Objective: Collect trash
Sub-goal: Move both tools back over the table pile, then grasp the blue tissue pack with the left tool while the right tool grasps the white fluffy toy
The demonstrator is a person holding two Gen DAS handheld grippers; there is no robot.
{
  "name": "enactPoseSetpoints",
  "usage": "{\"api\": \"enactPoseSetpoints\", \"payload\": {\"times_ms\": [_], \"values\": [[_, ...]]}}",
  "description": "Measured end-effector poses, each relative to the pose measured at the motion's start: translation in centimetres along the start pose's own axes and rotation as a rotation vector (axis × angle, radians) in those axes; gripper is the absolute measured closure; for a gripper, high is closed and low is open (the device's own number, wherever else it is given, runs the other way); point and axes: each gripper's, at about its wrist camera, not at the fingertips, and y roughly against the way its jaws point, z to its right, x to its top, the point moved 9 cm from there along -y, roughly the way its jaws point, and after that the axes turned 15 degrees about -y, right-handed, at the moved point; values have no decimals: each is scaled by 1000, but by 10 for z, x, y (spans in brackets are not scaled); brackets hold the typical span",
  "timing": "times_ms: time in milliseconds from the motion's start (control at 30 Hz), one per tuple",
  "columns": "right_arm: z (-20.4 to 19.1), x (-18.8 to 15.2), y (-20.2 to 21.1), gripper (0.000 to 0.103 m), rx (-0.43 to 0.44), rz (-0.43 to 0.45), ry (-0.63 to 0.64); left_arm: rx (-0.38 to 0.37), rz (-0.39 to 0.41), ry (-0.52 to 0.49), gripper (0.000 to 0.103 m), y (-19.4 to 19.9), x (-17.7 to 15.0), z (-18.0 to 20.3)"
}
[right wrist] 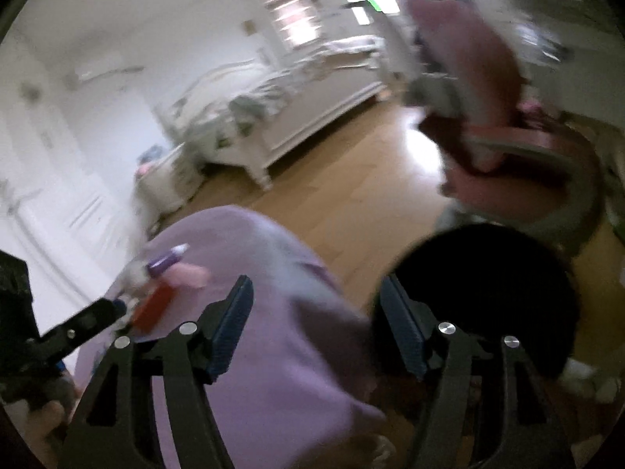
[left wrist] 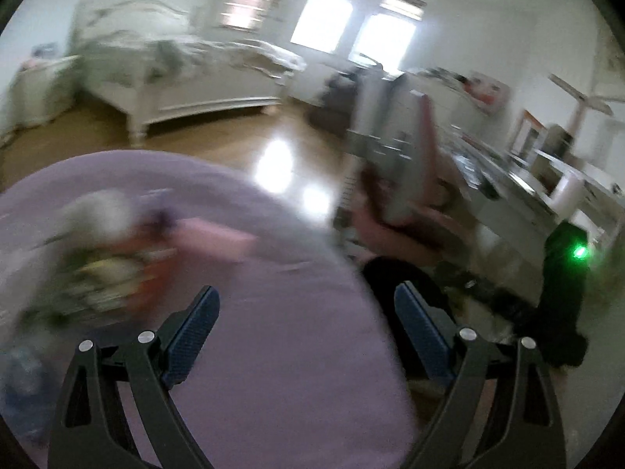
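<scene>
Both views are motion-blurred. A purple cloth-covered round surface [left wrist: 273,332] carries a pile of trash [left wrist: 105,269]: crumpled wrappers, a white wad, a pink flat piece [left wrist: 213,238]. My left gripper [left wrist: 306,312] is open and empty above the purple surface, right of the pile. In the right wrist view the same surface [right wrist: 273,351] holds a purple tube [right wrist: 166,260], a red packet [right wrist: 152,308] and a pink piece [right wrist: 187,275]. My right gripper [right wrist: 316,312] is open and empty, above the surface's right edge. A black bin [right wrist: 492,297] sits just right of it.
A pink and grey chair [right wrist: 504,148] stands on the wooden floor [right wrist: 351,195] beyond the bin. A white bed [left wrist: 187,74] is at the back. A cluttered desk [left wrist: 547,179] runs along the right. The left gripper [right wrist: 78,324] shows at the right wrist view's left edge.
</scene>
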Motion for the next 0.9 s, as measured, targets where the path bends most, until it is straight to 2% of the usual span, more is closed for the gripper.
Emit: {"api": "enactPoseSetpoints", "payload": {"times_ms": [100, 133, 200, 300, 433, 567, 733, 833, 900], "values": [[-51, -11, -18, 31, 54, -49, 85, 112, -26, 15, 13, 26, -23, -44], [-76, -17, -26, 30, 80, -74, 127, 178, -46, 23, 13, 38, -36, -67], [-112, -25, -39, 29, 120, -111, 181, 260, -74, 46, 13, 54, -55, -100], [-169, -42, -62, 26, 183, -180, 269, 314, -134, 71, 13, 66, -77, -137], [-235, -67, -104, 26, 212, -280, 392, 316, -205, 31, 13, 66, -94, -153], [-270, -80, -147, 26, 165, -347, 464, 291, -236, -20, 13, 60, -100, -155], [-292, -89, -200, 26, 70, -400, 518, 287, -259, -58, 14, 54, -106, -154], [-288, -94, -222, 27, 24, -423, 540, 273, -282, -44, 33, 51, -110, -155], [-289, -101, -232, 39, 7, -452, 556, 256, -292, -21, 43, 49, -113, -158]]}}
